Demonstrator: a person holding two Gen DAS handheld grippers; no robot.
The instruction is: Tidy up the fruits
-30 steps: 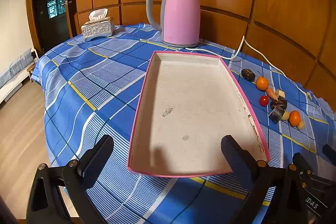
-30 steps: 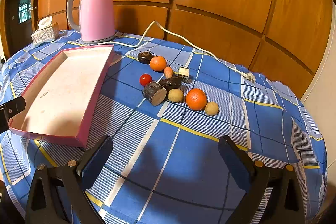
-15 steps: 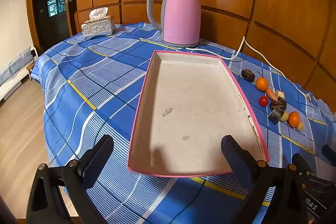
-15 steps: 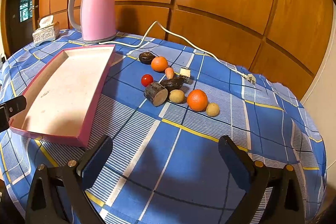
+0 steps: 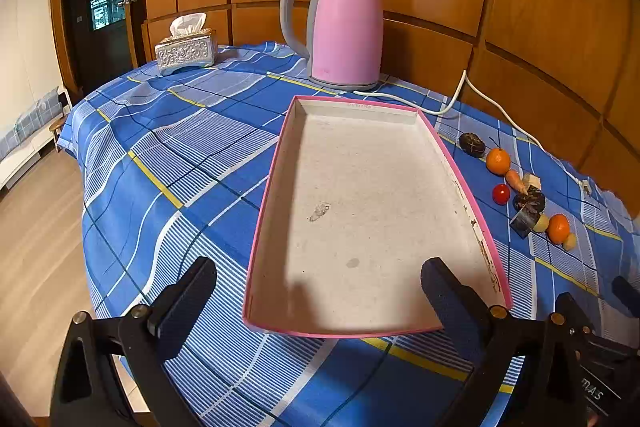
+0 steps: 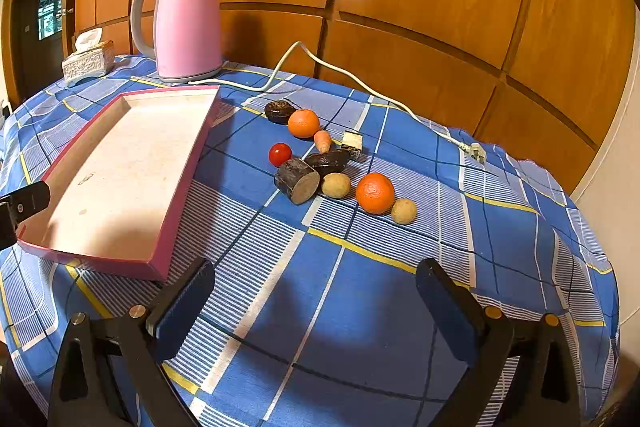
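Left tool (image 5: 318,301) hangs spread wide, gripping nothing, over the near end of the pink tray (image 5: 460,174). That's a shallow cardboard lid w/ a matte off-white floor, bare, prob. parked there as the drop zone. Right of it, on the checked cloth of the surface (image 6: 360,291), fruit lies in a loose cluster: glossy tomato (image 6: 280,154), two dimpled oranges (near one (image 6: 375,193)), dull tan rounds, a cut dark stub (image 6: 297,180). Right tool (image 6: 312,305) also gapes, nothing held, facing the cluster, well apart.
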